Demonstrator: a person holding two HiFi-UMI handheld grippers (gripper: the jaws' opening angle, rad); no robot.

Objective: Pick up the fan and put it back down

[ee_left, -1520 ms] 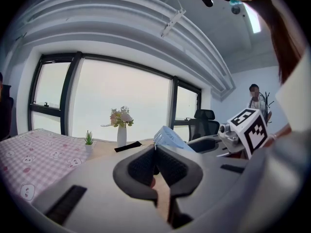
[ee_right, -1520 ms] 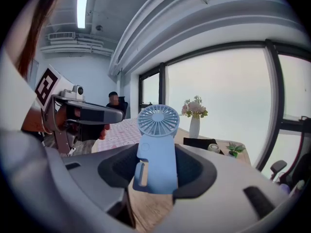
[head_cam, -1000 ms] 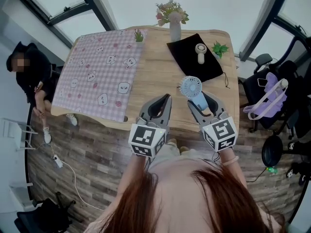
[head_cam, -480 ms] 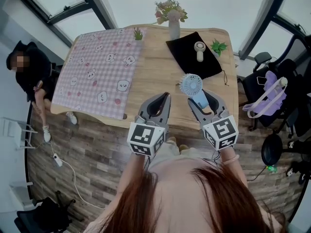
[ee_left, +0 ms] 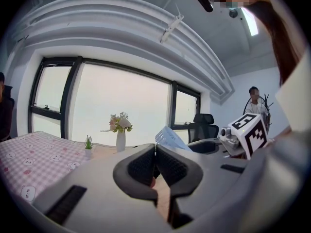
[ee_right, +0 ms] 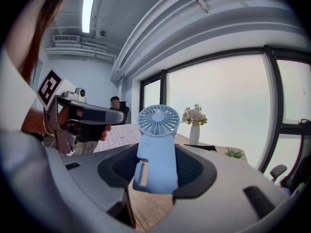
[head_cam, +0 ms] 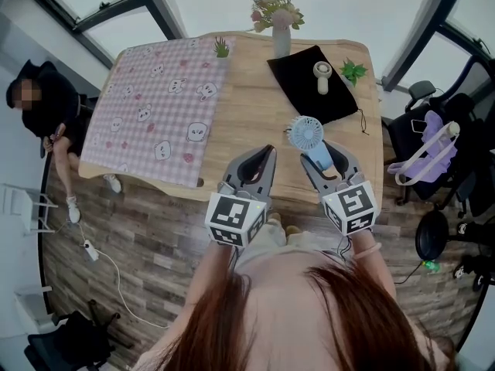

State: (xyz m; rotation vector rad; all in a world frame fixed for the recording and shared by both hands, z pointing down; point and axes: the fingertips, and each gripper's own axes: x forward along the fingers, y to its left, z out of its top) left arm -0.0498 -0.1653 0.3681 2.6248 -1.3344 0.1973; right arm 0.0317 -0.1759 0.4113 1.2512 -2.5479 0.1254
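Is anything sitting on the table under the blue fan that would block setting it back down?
Nothing visible does. The light blue handheld fan, clamped in the right hand-held gripper, appears to hang over bare wood near the front edge of the wooden table. The black cloth lies farther back.

A vase (head_cam: 281, 41) of flowers is standing at the surface's (head_cam: 247, 122) far edge. A checked cloth (head_cam: 155, 114) is covering its left part, and a black cloth (head_cam: 305, 99) is lying beside the vase.
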